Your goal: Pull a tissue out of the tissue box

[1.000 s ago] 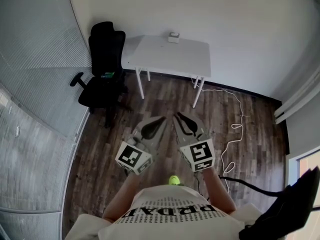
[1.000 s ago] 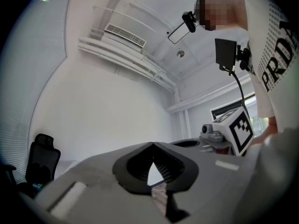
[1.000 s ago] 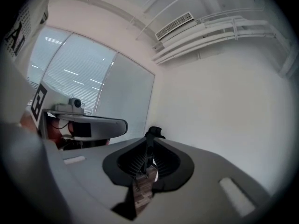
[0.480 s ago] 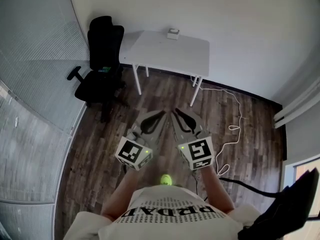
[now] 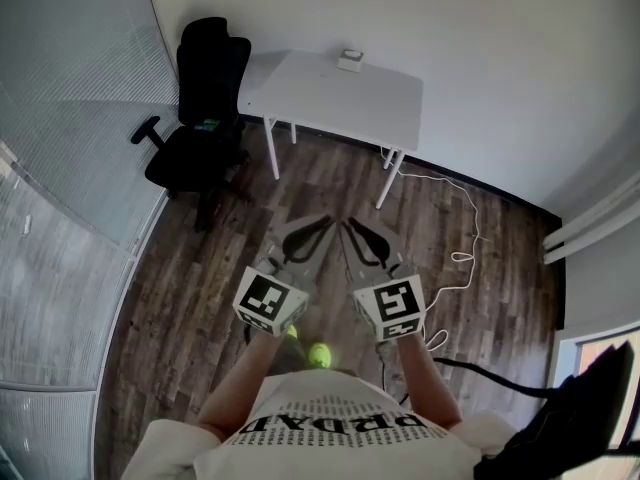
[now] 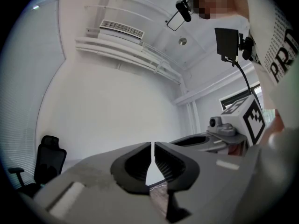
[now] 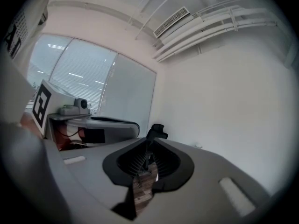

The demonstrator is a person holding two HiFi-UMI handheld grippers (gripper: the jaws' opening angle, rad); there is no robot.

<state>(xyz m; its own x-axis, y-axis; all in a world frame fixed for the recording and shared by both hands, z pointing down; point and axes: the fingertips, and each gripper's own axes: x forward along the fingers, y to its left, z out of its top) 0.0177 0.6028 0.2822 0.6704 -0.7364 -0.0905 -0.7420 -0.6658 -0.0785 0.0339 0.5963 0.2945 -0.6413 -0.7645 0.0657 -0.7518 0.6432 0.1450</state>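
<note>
A dark wood-plank floor (image 5: 200, 298) fills the room. Well beyond the tongs' tips stands a white surface (image 5: 340, 98), with a black office chair (image 5: 205, 98) to its left. Both arms reach forward, level. The left tongs (image 5: 326, 220) and right tongs (image 5: 347, 224) angle together, each pressed closed and empty. The shirt (image 5: 330, 433) has black lettering starting "PR". The small tissue box (image 5: 350, 60) sits at the surface's far edge.

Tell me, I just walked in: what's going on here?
A person holds the left gripper and right gripper out in front, both shut and empty, pointing toward a white table across the wood floor. The tissue box sits at the table's far edge, untouched, with a black chair beside the table. No tissue has been pulled yet.
</note>
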